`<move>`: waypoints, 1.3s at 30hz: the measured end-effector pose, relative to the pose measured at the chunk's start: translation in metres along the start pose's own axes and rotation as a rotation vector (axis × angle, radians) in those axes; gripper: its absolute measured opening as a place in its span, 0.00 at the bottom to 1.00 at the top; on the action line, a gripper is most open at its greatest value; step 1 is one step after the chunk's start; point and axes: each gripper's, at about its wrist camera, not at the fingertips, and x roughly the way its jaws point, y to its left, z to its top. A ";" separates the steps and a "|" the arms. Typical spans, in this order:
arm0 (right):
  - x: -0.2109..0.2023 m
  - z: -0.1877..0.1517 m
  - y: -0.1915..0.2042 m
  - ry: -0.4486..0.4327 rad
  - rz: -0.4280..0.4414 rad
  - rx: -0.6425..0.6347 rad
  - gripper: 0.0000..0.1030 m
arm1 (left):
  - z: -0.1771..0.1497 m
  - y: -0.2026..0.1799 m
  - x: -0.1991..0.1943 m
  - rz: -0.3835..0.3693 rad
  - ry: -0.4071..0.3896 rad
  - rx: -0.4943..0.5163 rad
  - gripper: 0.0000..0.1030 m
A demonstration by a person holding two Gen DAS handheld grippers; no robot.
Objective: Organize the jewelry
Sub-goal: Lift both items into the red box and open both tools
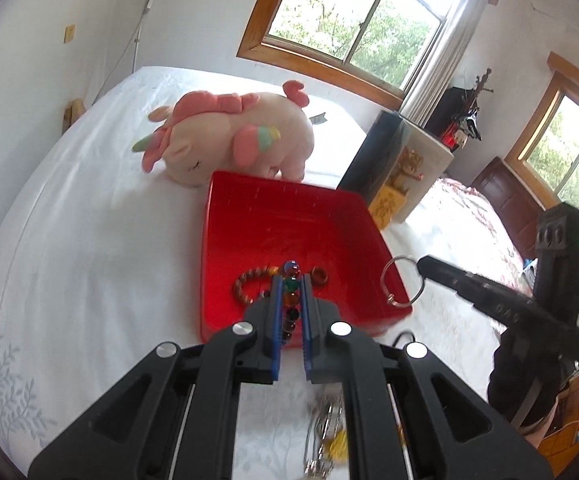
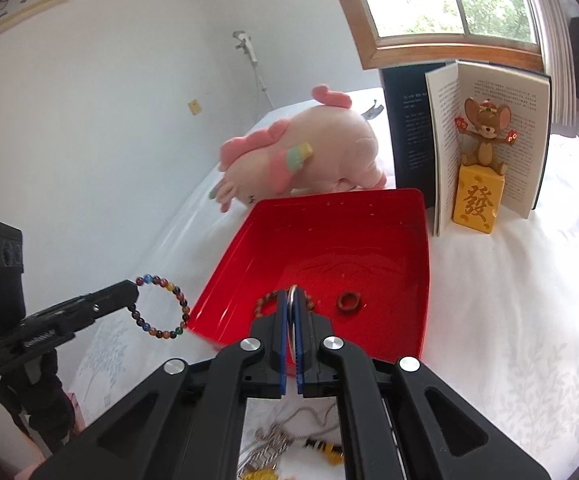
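**Both tongs loaded beside the red tray**

My left tongs [image 1: 290,280] were pressed nearly together, pinching a multicoloured bead bracelet [image 2: 161,307] that hung as a loop in the air just off the near left corner of the red tray [image 2: 405,216]. My right tongs [image 2: 292,300] were shut tight on a thin silver ring [image 1: 402,280], held upright at the tray's near right edge; I could not tell whether the ring touched the rim.

The tray lay on a bed with a white sheet [image 1: 89,240] printed with pale leaves. Behind the tray slumped a pink unicorn plush [image 1: 233,136]. To the right of the tray stood an open book [image 2: 489,136] on end, with a mouse figurine [image 2: 485,136] seated on a yellow cheese block [image 2: 477,200] in front of its pages. White walls and wood-framed windows [image 1: 353,20] closed in the room.

Inside the tray I counted two pieces: one brown bead bracelet [image 1: 245,284] and one small brown ring [image 2: 349,302]. In front of the tray, a tangle of metal chains and yellow trinkets [image 2: 289,452] lay on the sheet; I could not count them.
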 end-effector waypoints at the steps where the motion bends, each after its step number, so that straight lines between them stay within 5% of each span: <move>1: 0.005 0.003 -0.003 0.005 -0.003 0.006 0.03 | 0.005 -0.001 0.007 -0.003 0.004 -0.002 0.06; 11: 0.085 0.015 -0.040 0.138 -0.057 0.051 0.03 | 0.025 0.013 0.099 0.018 0.115 -0.033 0.06; 20: 0.117 0.013 -0.050 0.194 -0.080 0.062 0.03 | 0.024 0.030 0.137 0.057 0.173 -0.058 0.06; 24: 0.117 0.011 -0.052 0.199 -0.080 0.064 0.06 | 0.023 0.035 0.138 0.050 0.184 -0.076 0.10; 26: 0.115 0.011 -0.052 0.196 -0.083 0.068 0.07 | 0.023 0.036 0.134 0.046 0.182 -0.075 0.30; 28: 0.114 0.012 -0.053 0.189 -0.088 0.082 0.07 | 0.023 0.036 0.129 0.048 0.163 -0.075 0.37; 39: 0.076 0.017 -0.047 0.128 -0.106 0.070 0.09 | 0.026 0.023 0.101 0.053 0.108 -0.048 0.45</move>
